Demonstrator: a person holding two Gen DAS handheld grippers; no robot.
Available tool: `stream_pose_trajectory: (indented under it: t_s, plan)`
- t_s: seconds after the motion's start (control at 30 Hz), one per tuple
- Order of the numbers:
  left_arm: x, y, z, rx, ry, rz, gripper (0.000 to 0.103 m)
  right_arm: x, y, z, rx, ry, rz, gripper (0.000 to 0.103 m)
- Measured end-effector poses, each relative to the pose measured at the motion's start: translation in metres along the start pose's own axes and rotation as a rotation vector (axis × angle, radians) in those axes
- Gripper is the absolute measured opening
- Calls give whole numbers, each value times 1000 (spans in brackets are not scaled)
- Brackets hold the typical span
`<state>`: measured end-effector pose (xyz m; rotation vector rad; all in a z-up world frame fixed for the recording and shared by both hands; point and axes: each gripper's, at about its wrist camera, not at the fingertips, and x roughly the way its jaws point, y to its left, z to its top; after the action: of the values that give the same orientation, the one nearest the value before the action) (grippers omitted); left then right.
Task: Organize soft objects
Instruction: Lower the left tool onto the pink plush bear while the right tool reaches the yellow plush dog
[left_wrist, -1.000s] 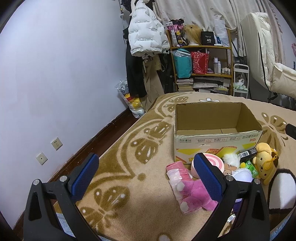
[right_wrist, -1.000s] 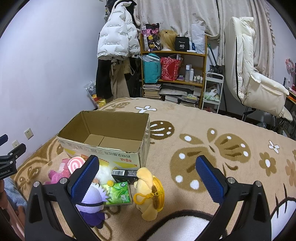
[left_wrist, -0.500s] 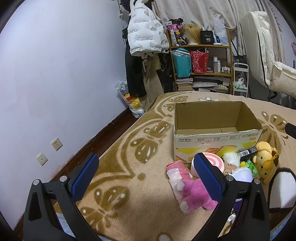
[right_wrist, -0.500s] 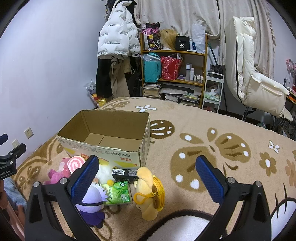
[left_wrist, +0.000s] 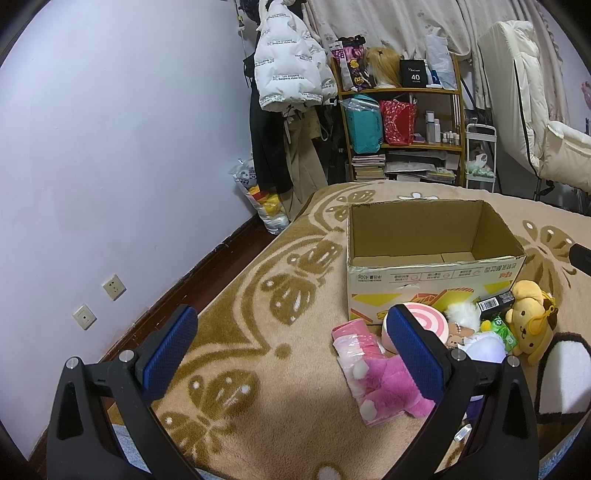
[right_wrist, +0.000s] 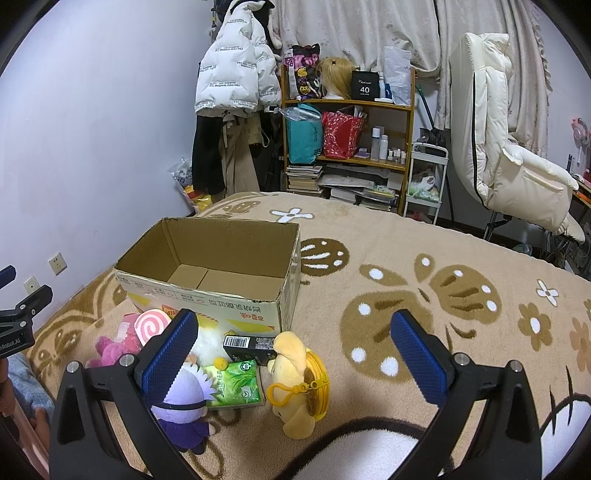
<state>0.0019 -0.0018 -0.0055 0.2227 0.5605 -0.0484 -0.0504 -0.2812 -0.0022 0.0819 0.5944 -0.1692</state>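
Here the soft toys lie in a loose cluster on the beige patterned carpet (right_wrist: 406, 258), just in front of the near wall of an open cardboard box (right_wrist: 207, 291): a pink plush (left_wrist: 388, 384) on a pink packet, a pink swirl cushion (right_wrist: 149, 326), a white fluffy toy (left_wrist: 461, 317), a purple-and-white doll (right_wrist: 184, 402) and a yellow dog plush (right_wrist: 297, 376) with a keyring clip. Among them sit a green tissue pack (right_wrist: 234, 384) and a small black barcoded box (right_wrist: 249, 347), which touches the yellow plush. The cardboard box stands upright with only its bare bottom flaps showing inside. The left gripper (left_wrist: 291, 354) hangs over the carpet left of the pile, jaws spread wide with nothing between them; the right gripper (right_wrist: 293, 358) hovers above the pile, likewise spread and holding nothing. Bare carpet stretches right of the box and toys. Beyond, a wooden shelf (right_wrist: 347, 103) of bags and books, a hanging white puffer jacket (right_wrist: 232, 70), a cream recliner (right_wrist: 509, 162) and the lilac wall (left_wrist: 110, 147) edge the room.
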Motion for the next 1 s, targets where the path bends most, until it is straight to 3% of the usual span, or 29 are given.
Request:
stream_pose_trajectory:
  t_s: [0.4, 0.67, 0.77, 0.9, 1.0]
  plan:
    - [10, -2, -2, -3, 39, -35, 101, 3, 4, -4, -8, 30, -34, 103]
    - [28, -12, 9, 2, 78, -79, 101, 28, -9, -3, 23, 113, -6, 103]
    - [37, -20, 12, 9, 106, -101, 101, 38, -11, -4, 41, 147, 8, 103]
    - [51, -25, 13, -21, 169, -185, 101, 54, -9, -5, 45, 192, 12, 103]
    - [59, -28, 12, -26, 194, -194, 101, 63, -9, -7, 51, 221, 15, 103]
